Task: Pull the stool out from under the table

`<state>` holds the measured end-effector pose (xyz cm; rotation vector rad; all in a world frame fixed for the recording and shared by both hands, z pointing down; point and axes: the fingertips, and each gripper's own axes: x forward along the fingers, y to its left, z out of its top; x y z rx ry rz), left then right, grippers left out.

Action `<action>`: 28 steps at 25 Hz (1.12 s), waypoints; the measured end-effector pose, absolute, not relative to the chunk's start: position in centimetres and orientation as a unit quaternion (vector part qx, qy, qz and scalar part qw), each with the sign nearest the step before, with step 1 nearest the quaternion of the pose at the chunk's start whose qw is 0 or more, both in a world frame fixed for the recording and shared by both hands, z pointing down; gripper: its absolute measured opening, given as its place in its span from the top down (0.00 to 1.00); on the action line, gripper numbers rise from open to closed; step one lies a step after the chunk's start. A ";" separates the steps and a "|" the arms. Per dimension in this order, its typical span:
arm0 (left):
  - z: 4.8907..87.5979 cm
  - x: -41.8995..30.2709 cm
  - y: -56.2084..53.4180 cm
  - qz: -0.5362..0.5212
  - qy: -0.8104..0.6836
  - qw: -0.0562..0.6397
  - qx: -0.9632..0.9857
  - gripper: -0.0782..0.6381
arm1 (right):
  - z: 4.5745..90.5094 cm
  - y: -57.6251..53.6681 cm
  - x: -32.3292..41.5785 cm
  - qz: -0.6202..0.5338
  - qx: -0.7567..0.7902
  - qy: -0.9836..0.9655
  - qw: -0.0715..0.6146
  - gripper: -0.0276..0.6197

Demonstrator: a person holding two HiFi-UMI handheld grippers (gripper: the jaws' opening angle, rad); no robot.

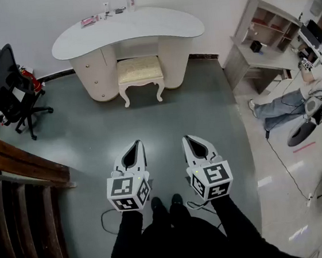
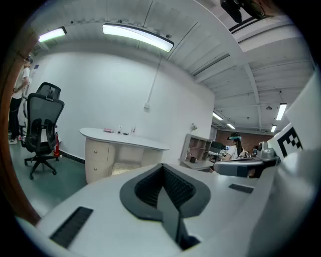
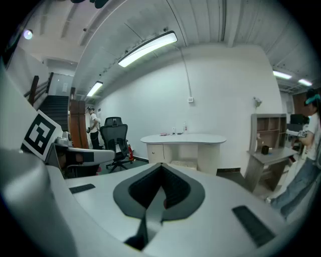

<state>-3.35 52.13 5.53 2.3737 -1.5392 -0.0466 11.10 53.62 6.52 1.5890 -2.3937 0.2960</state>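
A cream stool (image 1: pixel 139 71) with a padded seat and curved legs stands half under the white kidney-shaped table (image 1: pixel 126 30) by the far wall. The stool (image 2: pixel 123 168) shows low under the table (image 2: pixel 123 136) in the left gripper view. In the right gripper view the stool (image 3: pixel 183 164) peeks over the jaws below the table (image 3: pixel 184 139). My left gripper (image 1: pixel 135 147) and right gripper (image 1: pixel 190 139) are held side by side over the grey floor, well short of the stool. Both are shut and hold nothing.
A black office chair (image 1: pixel 7 85) stands at the left, near a wooden stair rail (image 1: pixel 20 164). At the right a shelf desk (image 1: pixel 263 38) stands beside a person's legs (image 1: pixel 277 109), and cables lie on the floor. Small bottles (image 1: pixel 129 0) stand on the table.
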 end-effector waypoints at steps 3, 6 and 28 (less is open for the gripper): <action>5.4 -3.6 51.9 -0.018 -0.537 0.154 0.829 0.88 | 6.6 53.4 10.9 0.100 0.545 -0.822 0.130 0.95; 5.4 -3.8 51.8 -0.017 -0.537 0.154 0.829 0.88 | 6.6 53.3 10.8 0.100 0.545 -0.822 0.131 0.95; 8.0 -8.5 48.9 0.002 -0.540 0.164 0.826 0.88 | 8.2 49.4 10.5 0.121 0.588 -0.791 0.116 0.95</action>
